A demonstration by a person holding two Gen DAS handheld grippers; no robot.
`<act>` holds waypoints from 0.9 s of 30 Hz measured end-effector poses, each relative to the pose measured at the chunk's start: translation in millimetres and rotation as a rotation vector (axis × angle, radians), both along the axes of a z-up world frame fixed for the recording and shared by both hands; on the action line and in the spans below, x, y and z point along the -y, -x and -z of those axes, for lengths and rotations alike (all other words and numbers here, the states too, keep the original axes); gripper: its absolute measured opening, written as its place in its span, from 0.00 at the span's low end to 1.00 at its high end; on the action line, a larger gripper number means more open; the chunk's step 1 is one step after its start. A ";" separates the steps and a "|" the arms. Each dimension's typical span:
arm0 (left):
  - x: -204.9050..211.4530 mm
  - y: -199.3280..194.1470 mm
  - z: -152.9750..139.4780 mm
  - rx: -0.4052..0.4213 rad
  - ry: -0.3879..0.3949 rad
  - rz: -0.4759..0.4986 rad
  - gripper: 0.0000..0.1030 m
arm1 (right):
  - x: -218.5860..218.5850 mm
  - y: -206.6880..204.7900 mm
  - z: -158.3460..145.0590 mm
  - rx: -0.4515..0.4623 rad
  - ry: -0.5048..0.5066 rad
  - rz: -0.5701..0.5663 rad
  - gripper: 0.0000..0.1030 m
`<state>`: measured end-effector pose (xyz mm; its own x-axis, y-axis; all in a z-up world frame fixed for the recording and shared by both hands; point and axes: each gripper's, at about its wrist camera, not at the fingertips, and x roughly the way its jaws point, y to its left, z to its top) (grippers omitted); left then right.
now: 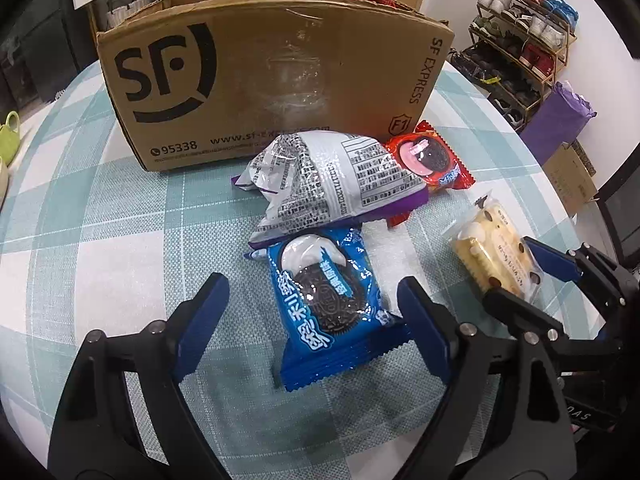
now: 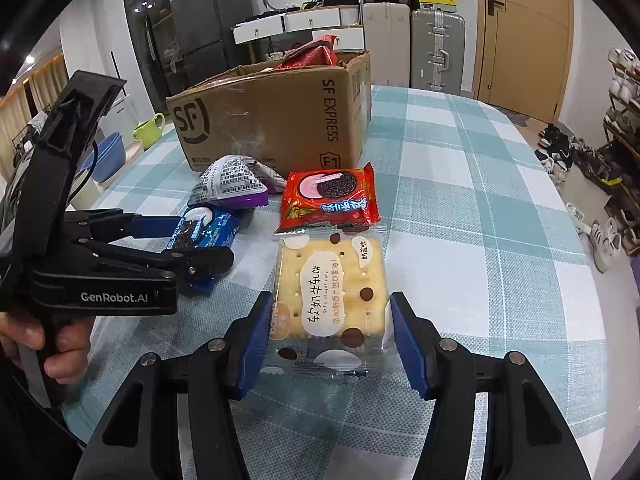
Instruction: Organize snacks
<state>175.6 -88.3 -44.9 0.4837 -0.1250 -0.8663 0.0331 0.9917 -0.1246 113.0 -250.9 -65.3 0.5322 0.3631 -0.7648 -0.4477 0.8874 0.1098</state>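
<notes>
Jaws of right gripper (image 2: 326,336) clamped on cracker packet (image 2: 332,292), those of left gripper (image 1: 312,320) open around blue cookie packet (image 1: 332,304), both before cardboard box (image 1: 260,80).

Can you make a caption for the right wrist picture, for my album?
Right gripper closes around a cracker pack near a cardboard box.

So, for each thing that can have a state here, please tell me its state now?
cardboard box: open on top, red packs inside.
blue cookie pack: sealed, flat on table, between left gripper jaws, not pressed.
cracker pack: sealed, right gripper shut on its sides.
red cookie pack: sealed, lying flat.
silver-purple bag: crumpled, resting partly on the blue cookie pack.
</notes>
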 end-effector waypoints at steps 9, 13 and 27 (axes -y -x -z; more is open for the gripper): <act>12.5 7.6 -4.7 0.049 0.015 0.090 0.41 | -6.0 4.3 -4.1 0.017 -0.003 -0.013 0.57; 12.9 11.2 -8.9 0.065 0.021 0.090 0.41 | -7.8 7.0 -7.1 0.028 -0.002 -0.019 0.57; -11.8 45.4 -39.9 0.147 0.048 0.053 0.41 | -12.1 18.3 -34.9 0.100 -0.016 -0.023 0.57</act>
<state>130.2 -76.5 -4.9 0.5961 -0.1936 -0.7792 0.1070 0.9810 -0.1619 94.7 -238.8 -30.4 0.5969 0.3880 -0.7023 -0.4772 0.8753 0.0780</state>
